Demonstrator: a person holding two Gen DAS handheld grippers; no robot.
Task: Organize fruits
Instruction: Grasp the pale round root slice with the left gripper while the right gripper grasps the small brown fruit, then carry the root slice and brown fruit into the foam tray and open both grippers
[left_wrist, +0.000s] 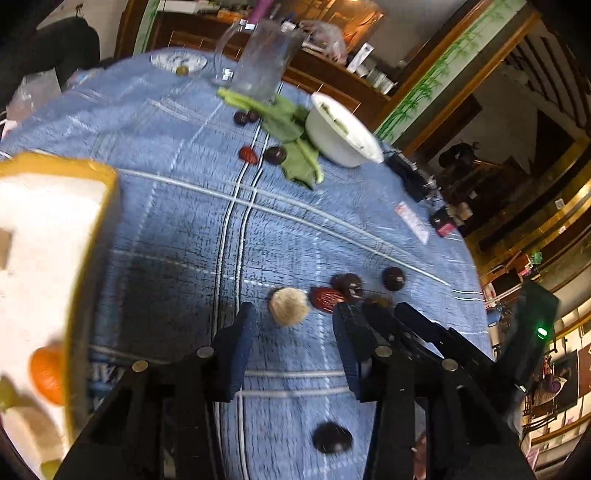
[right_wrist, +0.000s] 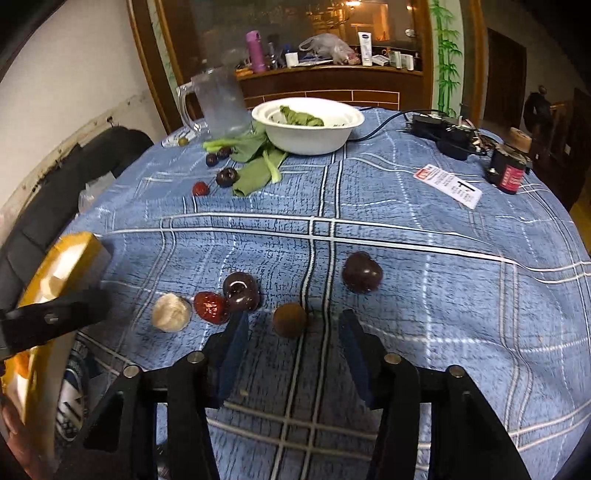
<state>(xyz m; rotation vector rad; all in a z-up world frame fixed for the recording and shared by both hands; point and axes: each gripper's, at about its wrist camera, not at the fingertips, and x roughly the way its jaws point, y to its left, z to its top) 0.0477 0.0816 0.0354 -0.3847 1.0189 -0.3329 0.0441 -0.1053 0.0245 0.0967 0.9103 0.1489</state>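
Note:
Several small fruits lie on the blue checked cloth (right_wrist: 406, 280). My left gripper (left_wrist: 293, 314) is open, and a pale round fruit (left_wrist: 288, 306) sits just past its tips. A dark fruit (left_wrist: 332, 437) rests on the cloth under its fingers. My right gripper (right_wrist: 293, 315) is open around a brown round fruit (right_wrist: 290, 319), with the pads clear of it. Left of that fruit lie a dark cherry (right_wrist: 240, 291), a red jujube (right_wrist: 210, 306) and the pale fruit (right_wrist: 171, 312). A dark plum (right_wrist: 362, 271) lies beyond.
A yellow-rimmed tray (left_wrist: 92, 258) holding an orange fruit (left_wrist: 46, 373) stands at the left. At the far side are a white bowl (right_wrist: 306, 140), leafy greens (right_wrist: 258, 166), a glass mug (right_wrist: 218, 107) and more small fruits (right_wrist: 226, 176). A card (right_wrist: 448, 184) and black devices (right_wrist: 443, 134) lie on the right.

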